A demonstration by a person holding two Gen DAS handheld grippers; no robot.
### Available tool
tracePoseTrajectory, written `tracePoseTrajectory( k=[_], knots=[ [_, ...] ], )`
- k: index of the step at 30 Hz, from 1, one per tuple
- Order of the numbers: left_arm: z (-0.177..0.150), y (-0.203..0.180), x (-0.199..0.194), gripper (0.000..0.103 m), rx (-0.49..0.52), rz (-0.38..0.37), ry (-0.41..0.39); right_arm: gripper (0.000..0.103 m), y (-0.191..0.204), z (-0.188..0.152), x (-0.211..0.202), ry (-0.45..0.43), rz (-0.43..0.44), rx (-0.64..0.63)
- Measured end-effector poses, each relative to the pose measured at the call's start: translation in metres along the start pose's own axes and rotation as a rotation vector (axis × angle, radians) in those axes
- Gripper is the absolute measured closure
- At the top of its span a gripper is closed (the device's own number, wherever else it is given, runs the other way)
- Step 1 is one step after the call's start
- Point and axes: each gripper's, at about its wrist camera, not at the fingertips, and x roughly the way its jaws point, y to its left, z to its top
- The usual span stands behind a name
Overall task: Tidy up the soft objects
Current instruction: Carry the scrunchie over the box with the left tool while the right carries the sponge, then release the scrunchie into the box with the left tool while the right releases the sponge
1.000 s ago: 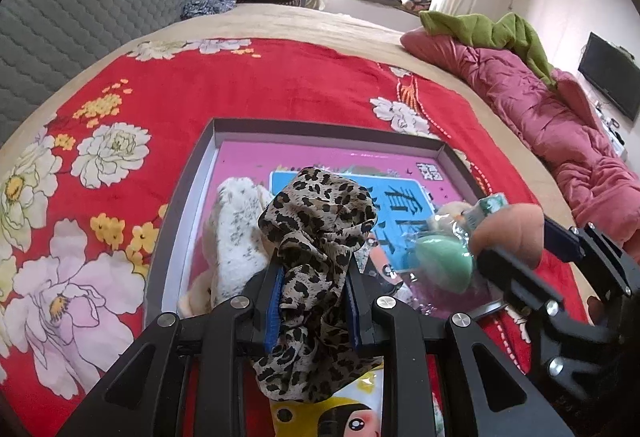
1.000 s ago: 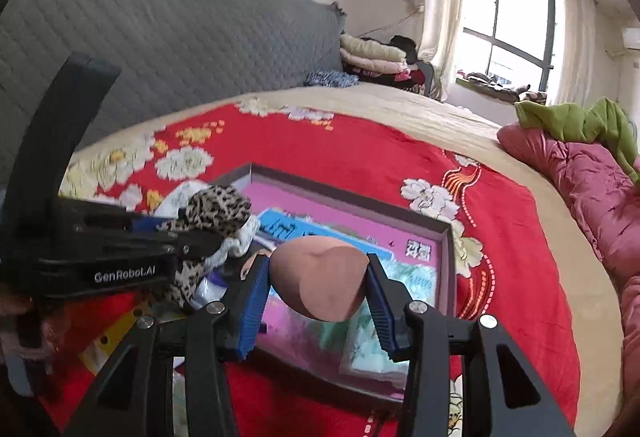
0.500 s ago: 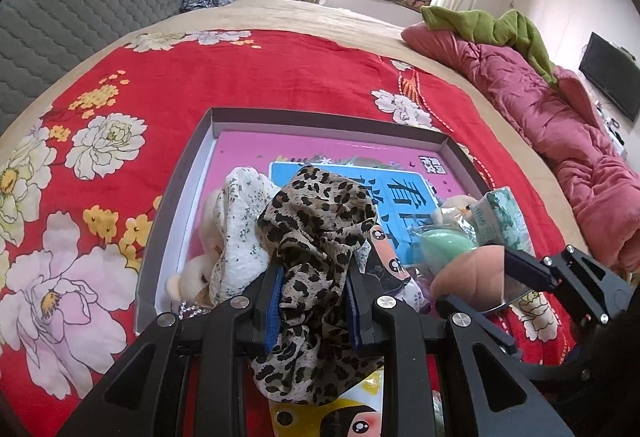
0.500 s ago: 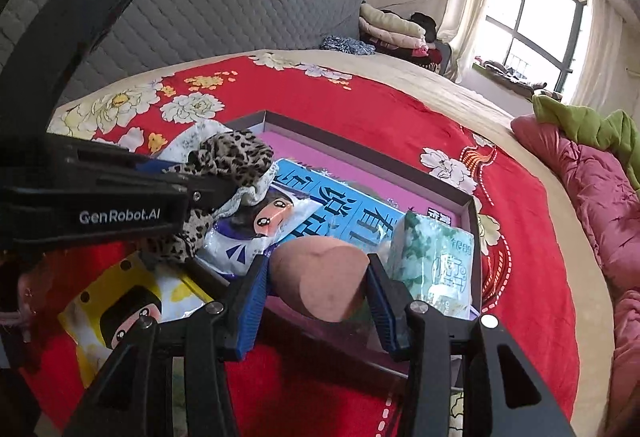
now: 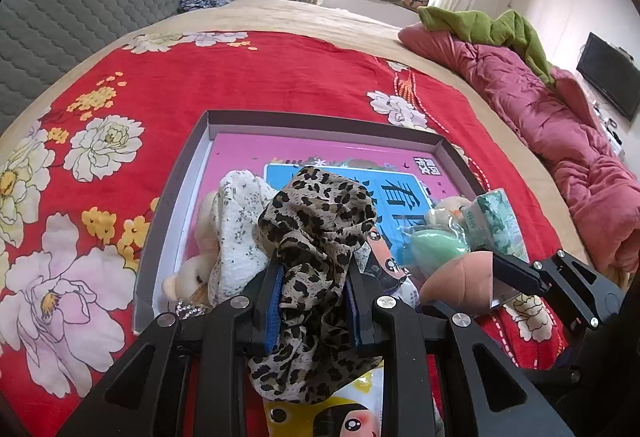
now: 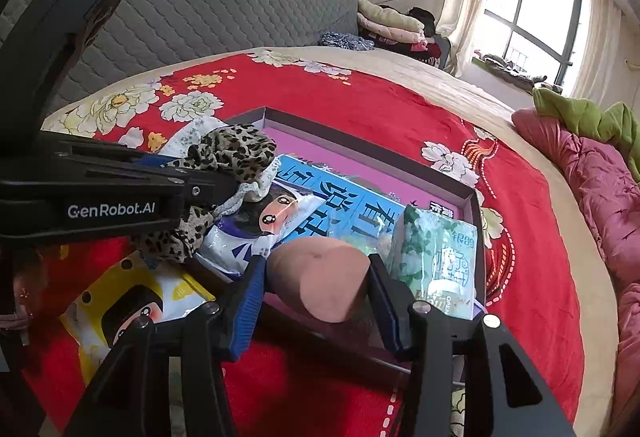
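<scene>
Leopard-print cloth sat clamped in the left tongs; the right tongs, at 3 o'clock, were opening around a peach sponge.

The left black plastic tool has two thick arms, shiny silver screws and blue ridged pads inside its tips. The right black plastic tool matches. White letters say GenRobot.AI on the left tool's side.
</scene>
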Motion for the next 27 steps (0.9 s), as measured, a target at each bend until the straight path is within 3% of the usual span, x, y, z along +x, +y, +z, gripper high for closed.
tracePoseTrajectory(
  k=[7,14,21,27],
  knots=[
    [0.000,0.000,0.000,0.077,-0.002,-0.004,0.004,0.050,0.001,0.000,0.001,0.004,0.003,0.004],
    [0.001,0.001,0.001,0.074,-0.010,-0.019,0.003,0.045,0.000,0.003,-0.009,-0.057,-0.001,0.014],
    [0.003,0.002,-0.002,0.048,-0.021,-0.043,-0.013,0.044,-0.005,0.007,-0.019,-0.104,-0.005,0.033],
    [0.006,-0.005,-0.014,0.036,0.002,-0.047,-0.067,0.042,-0.009,0.009,-0.024,-0.123,0.000,0.049]
  ],
)
